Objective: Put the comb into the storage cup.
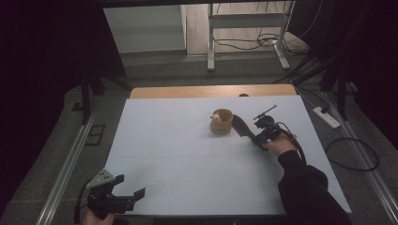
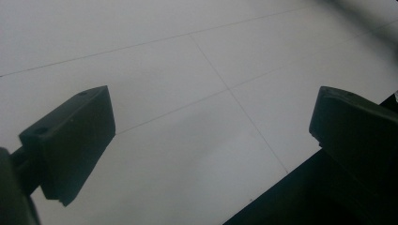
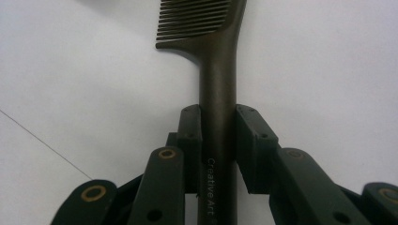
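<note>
A dark comb [image 3: 217, 70] with a long handle printed "Creative Art" is clamped by its handle in my right gripper [image 3: 218, 140], which is shut on it. In the high view the right gripper [image 1: 257, 136] sits right of centre and the comb [image 1: 240, 125] points toward a small round wooden cup [image 1: 221, 121] holding a pale object. The comb's toothed end lies just beside the cup. My left gripper [image 1: 126, 192] rests at the table's front left corner, its jaws wide apart over bare white surface [image 2: 197, 117] with nothing between them.
The white table top [image 1: 187, 159] has a wooden strip [image 1: 211, 91] along its far edge. Beyond it stand a metal desk frame [image 1: 244, 33] and loose cables on the floor; a power strip [image 1: 326, 117] lies to the right. The table's front edge [image 2: 263, 192] is near the left gripper.
</note>
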